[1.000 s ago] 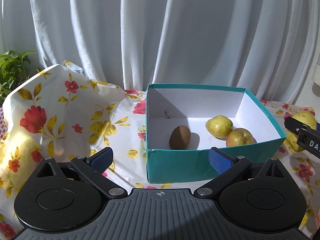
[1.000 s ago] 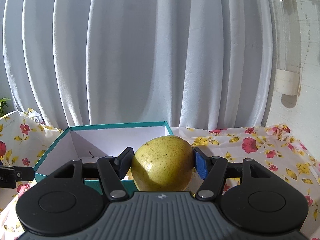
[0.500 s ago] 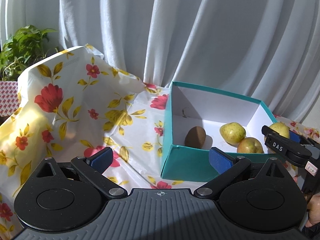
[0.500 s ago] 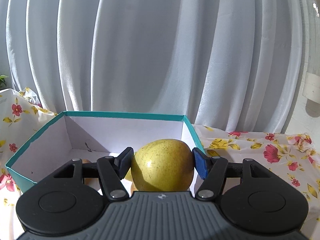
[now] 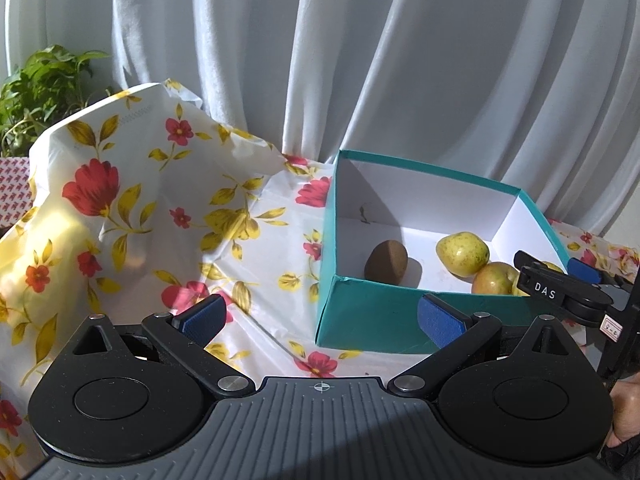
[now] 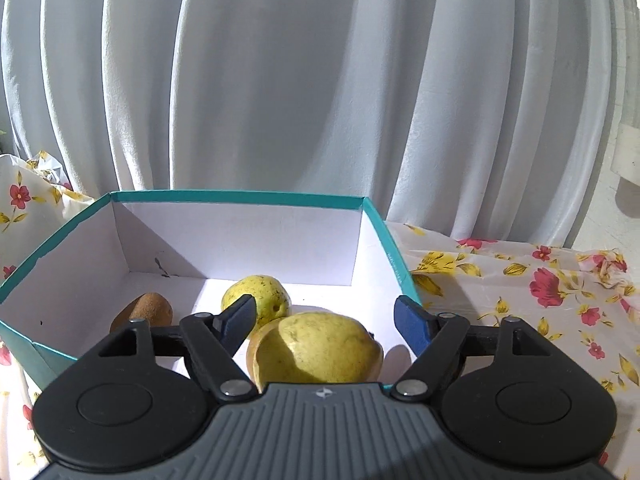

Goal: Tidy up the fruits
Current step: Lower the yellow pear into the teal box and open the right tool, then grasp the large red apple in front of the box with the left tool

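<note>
Teal cardboard box [image 5: 404, 316] with a white interior occupies the centre right of the left wrist view, standing on a floral plastic tablecloth [image 5: 168, 216]; inside lie a brown kiwi [image 5: 386, 261], a yellow-green pear [image 5: 462, 253] and, touching it, a reddish-yellow apple [image 5: 494, 279]. The left gripper [image 5: 320, 318], at the bottom of the frame, has its blue pads spread wide with nothing between them, short of the box; against the view a second ago the box has shifted toward the right of the frame. The right gripper [image 5: 560, 280] enters from the right edge over the box's near right corner, and the fruit it brought is almost hidden behind it. A potted plant [image 5: 44, 84] stands at upper left before the white curtain [image 5: 360, 60]. In the right wrist view, the right gripper [image 6: 326, 318] now shows its jaws parted, whereas half a second ago they clamped the large yellow pear [image 6: 320, 350]; the pear now sits low between the pads with clear gaps on both sides, resting in the box [image 6: 236, 197] against the apple, mostly hidden behind it. Beyond lie the smaller pear [image 6: 264, 296] and the kiwi [image 6: 150, 308] at lower left. The release appears complete: four fruits are judged to be boxed, and no loose fruit is visible on the cloth.
</note>
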A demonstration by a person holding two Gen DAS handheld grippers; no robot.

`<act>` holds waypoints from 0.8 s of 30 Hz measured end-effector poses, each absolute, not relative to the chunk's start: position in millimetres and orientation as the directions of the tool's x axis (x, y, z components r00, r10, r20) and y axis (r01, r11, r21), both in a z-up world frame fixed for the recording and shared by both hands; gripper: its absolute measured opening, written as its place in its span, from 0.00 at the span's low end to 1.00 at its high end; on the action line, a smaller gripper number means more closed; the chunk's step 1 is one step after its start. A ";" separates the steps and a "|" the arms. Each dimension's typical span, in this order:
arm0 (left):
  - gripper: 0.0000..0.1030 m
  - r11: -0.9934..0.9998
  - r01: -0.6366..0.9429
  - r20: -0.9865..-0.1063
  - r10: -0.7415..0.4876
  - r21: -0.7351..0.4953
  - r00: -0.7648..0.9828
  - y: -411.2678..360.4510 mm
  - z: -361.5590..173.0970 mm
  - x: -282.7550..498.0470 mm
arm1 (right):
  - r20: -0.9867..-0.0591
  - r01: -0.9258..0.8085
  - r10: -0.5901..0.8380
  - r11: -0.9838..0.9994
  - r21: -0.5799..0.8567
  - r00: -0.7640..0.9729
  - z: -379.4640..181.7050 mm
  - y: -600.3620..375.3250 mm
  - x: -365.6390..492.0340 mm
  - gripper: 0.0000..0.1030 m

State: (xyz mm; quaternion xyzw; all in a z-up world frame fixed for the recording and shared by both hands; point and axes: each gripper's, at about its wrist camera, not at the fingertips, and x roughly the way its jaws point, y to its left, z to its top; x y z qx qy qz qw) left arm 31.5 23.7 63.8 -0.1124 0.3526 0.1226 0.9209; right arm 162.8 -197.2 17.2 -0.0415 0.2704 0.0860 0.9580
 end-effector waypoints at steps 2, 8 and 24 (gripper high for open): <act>1.00 0.948 -0.298 -0.675 0.145 -0.115 0.724 20.3 62.7 31.3 | -0.519 -0.192 0.150 0.981 -0.028 0.841 23.2 -200.0 158.8 0.82; 1.00 0.961 -0.264 -0.668 0.144 -0.082 0.731 7.6 59.0 28.3 | -0.511 -0.163 0.130 0.986 -0.019 0.850 39.1 -211.7 143.5 0.98; 1.00 0.976 -0.204 -0.673 0.099 -0.078 0.733 -11.5 52.4 6.8 | -0.459 -0.151 0.092 0.984 -0.093 0.884 63.7 -225.5 70.2 1.00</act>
